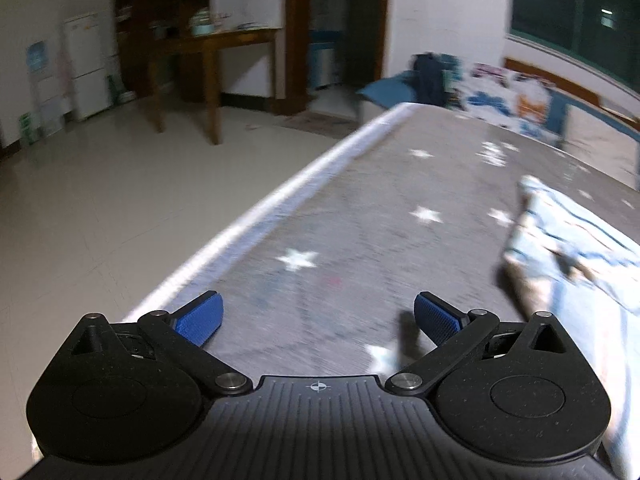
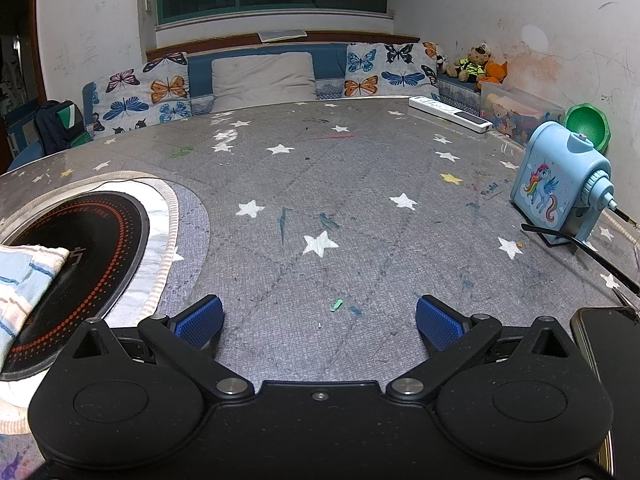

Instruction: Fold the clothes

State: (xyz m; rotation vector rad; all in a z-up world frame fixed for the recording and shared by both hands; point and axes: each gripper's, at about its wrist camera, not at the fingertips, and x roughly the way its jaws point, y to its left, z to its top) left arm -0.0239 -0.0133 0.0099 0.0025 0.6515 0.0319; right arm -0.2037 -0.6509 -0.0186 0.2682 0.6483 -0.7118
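From my station both claws read empty: the left gripper (image 1: pixel 318 318) has its blue pads spread wide over bare tablecloth, and the right gripper (image 2: pixel 319 320) is spread just as wide with nothing between the pads. The one garment I can find is a pale blue striped cloth (image 1: pixel 576 264), bunched and rumpled, with no tidy folded edge that I can make out, so I judge the folding as hardly begun, or at least far from finished. In the left view it lies to the right of my left claw and a little ahead, apart from the pads, well in from the table (image 1: pixel 360 208) edge that runs along the left. In the right view the same cloth (image 2: pixel 24 280) sits at the far left, draped onto the black induction plate (image 2: pixel 88 248) set into the table, well apart from my right claw. A blue pencil sharpener (image 2: pixel 560 188) stands near the right edge and a phone (image 2: pixel 604 352) lies just beside my right claw; neither touches the cloth. The left view is blurred, so finer creases I cannot tell.
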